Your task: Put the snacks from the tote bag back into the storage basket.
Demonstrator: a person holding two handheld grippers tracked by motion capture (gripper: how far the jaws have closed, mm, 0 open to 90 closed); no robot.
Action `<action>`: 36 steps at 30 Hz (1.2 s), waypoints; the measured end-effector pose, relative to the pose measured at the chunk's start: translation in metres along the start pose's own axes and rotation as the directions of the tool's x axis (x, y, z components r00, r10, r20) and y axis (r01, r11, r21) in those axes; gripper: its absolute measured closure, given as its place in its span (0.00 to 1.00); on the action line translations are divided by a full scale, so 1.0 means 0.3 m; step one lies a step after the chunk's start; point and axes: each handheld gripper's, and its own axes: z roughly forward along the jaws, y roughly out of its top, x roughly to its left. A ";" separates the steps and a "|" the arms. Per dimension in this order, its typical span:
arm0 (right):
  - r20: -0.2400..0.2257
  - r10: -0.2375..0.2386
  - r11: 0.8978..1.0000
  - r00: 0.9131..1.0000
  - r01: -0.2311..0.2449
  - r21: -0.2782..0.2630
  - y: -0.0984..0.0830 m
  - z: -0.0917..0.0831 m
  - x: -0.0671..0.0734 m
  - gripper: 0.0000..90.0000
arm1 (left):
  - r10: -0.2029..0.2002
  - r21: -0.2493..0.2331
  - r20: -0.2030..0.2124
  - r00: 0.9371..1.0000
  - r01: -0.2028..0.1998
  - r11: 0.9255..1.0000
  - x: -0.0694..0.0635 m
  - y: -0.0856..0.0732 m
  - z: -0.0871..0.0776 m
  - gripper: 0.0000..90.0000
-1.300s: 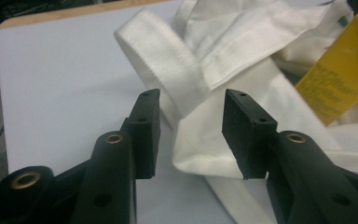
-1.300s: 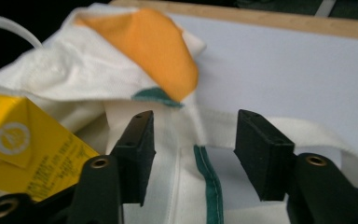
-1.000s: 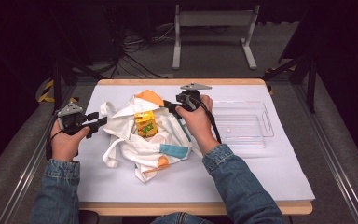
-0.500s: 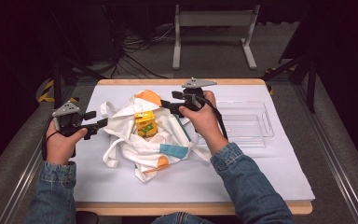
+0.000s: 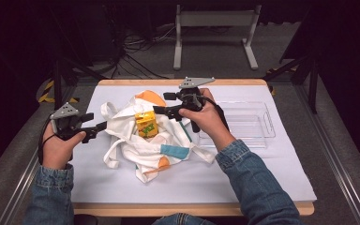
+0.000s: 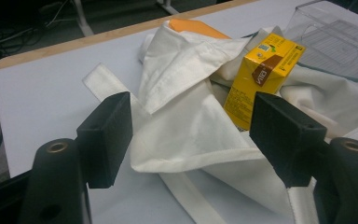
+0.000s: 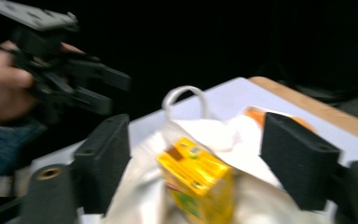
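Yellow juice carton [image 5: 146, 123] upright in the middle of the crumpled white tote bag [image 5: 136, 140] on the bench [image 5: 272, 168] — bag folds bunched around its base. Left gripper [image 5: 93, 129] and right gripper [image 5: 161, 109] just opened, jaws released, nothing between them. Clear plastic tray [image 5: 255, 124] just beside the bag, behind the right hand [image 5: 206, 117].

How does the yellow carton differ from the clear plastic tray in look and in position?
The yellow carton is opaque, printed and boxy; the clear tray is see-through, shallow and wide. The carton stands among the folds of the white cloth bag; the tray rests directly on the white table cover, to the bag's right. Neither is gripped.
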 end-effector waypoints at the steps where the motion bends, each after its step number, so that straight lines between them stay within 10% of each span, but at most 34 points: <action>1: 0.000 0.000 1.000 1.000 0.000 0.000 0.000 0.000 0.000 0.22 | 0.000 0.000 0.000 1.000 0.000 1.000 0.000 0.000 0.000 0.34; 8: -0.025 -0.106 0.989 0.994 0.108 0.104 0.011 0.035 0.022 0.29 | -0.024 0.010 -0.020 1.000 0.024 1.000 0.009 -0.026 -0.025 0.33; 36: -0.020 -0.114 0.975 0.993 0.115 0.189 -0.074 0.242 -0.038 0.21 | -0.041 -0.006 -0.036 0.999 0.041 0.999 0.012 -0.051 -0.069 0.34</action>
